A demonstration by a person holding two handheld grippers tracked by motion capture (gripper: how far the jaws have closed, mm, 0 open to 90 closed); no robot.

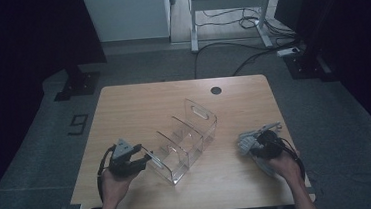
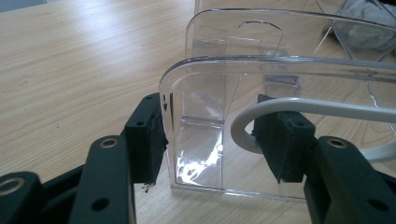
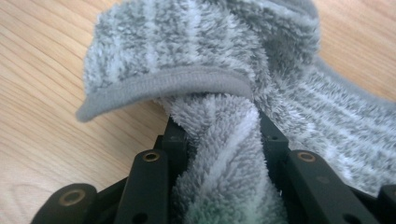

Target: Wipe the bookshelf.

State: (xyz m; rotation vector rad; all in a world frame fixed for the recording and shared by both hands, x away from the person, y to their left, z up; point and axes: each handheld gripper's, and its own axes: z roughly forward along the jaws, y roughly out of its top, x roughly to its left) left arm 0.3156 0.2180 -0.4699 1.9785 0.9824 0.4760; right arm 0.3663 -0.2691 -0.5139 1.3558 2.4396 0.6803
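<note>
Gripping a grey towel point(image 3: 219, 140) near the desk's point(image 1: 138, 100) right edge, the right claw point(image 1: 257, 146) has its jaws pinched on a bunched fold. Leftward, mid-desk, lies the clear rack point(image 1: 186, 137), long axis diagonal; the left claw point(image 1: 145, 159) straddles its near end wall, half open, one pad point(image 2: 149, 140) touching.

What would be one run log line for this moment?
left gripper: around end wall of clear organizer | right gripper: shut on grey sock | table: wooden

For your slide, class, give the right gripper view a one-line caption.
Right claw closed on a bunched fold of fluffy grey striped sock lying on the wooden table.
</note>
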